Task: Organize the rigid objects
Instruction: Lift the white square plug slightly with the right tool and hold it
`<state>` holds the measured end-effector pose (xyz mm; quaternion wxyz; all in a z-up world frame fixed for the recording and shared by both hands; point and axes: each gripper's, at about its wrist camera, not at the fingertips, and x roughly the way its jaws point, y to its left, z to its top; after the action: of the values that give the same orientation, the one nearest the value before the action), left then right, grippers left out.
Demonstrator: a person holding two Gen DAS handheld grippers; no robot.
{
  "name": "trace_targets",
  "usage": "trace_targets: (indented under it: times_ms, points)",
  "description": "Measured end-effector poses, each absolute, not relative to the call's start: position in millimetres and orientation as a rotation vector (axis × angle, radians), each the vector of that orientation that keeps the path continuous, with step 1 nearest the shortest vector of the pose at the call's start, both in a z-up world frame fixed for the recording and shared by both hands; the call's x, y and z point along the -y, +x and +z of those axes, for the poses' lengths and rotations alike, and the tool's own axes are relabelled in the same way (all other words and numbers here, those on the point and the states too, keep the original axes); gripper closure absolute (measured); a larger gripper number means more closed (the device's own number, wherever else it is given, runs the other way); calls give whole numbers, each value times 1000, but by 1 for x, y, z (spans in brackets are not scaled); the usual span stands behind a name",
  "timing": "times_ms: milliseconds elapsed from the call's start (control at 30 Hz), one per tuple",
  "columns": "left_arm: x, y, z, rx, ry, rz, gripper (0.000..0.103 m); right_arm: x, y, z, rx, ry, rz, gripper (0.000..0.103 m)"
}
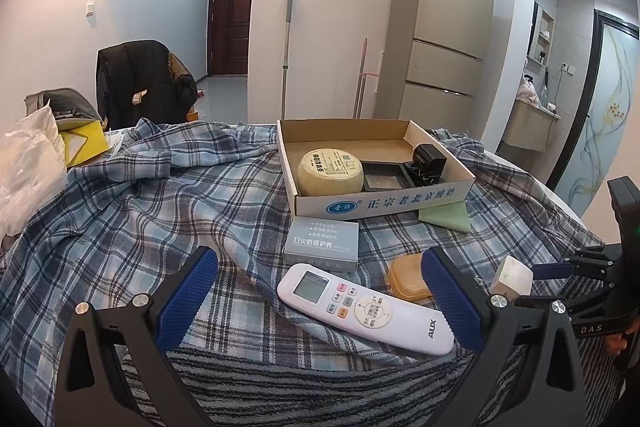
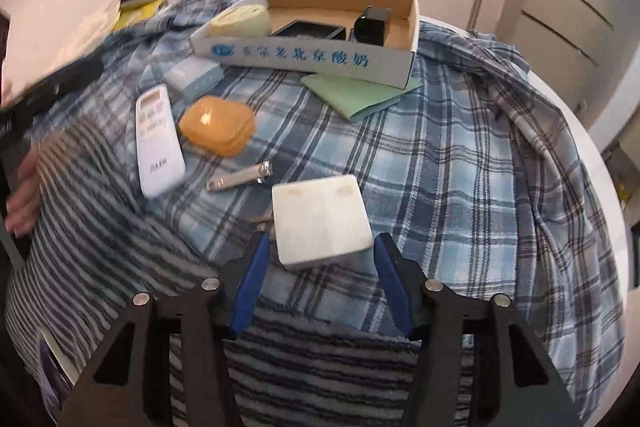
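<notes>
Nearest in the right wrist view, the right gripper (image 2: 320,259) straddles a white square block (image 2: 322,221) lying flat on the plaid cloth (image 2: 460,155); its blue pads (image 2: 251,269) stand just off the block's sides with slim gaps showing, so nothing is pinched. Just past the block lies a metal nail clipper (image 2: 240,177), then an orange lidded box (image 2: 218,125) and a white remote (image 2: 157,139) side by side. The left gripper (image 1: 320,291) hangs spread wide above the remote, gripping nothing. Farther on sit a grey box (image 1: 322,241) and a green pad (image 2: 360,93) tucked under the cardboard tray (image 2: 304,57), which holds a round yellow tin (image 1: 330,173), a flat black tray (image 1: 382,177) and a black cube (image 1: 428,161)
</notes>
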<state>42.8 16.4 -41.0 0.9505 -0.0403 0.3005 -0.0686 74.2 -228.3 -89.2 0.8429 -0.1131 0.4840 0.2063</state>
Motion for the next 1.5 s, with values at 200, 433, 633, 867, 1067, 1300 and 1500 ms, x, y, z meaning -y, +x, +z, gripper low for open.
trace_targets:
  times_ms: [200, 433, 633, 867, 1067, 1300, 1500]
  points:
    - [-16, 43, -42, -613, -81, -140, 0, 217, 76, -92, -1042, -367, 444, 54]
    - [-16, 44, -42, -616, -81, -141, 0, 200, 93, -96, -1081, -475, 509, 47]
    - [-14, 43, -43, -617, -74, -143, 0, 203, 90, -96, -1074, -388, 438, 53]
    - [-14, 44, -44, -620, -80, -140, 0, 217, 82, -84, -974, -259, 343, 54]
    - [-15, 45, -45, -627, -88, -139, 0, 229, 89, -95, -1022, -189, 309, 54]
    - [-15, 46, -46, -628, -82, -140, 0, 245, 92, -88, -1076, -69, 363, 53]
    - [-15, 45, -45, -627, -81, -140, 0, 239, 84, -94, -1140, -26, 467, 81]
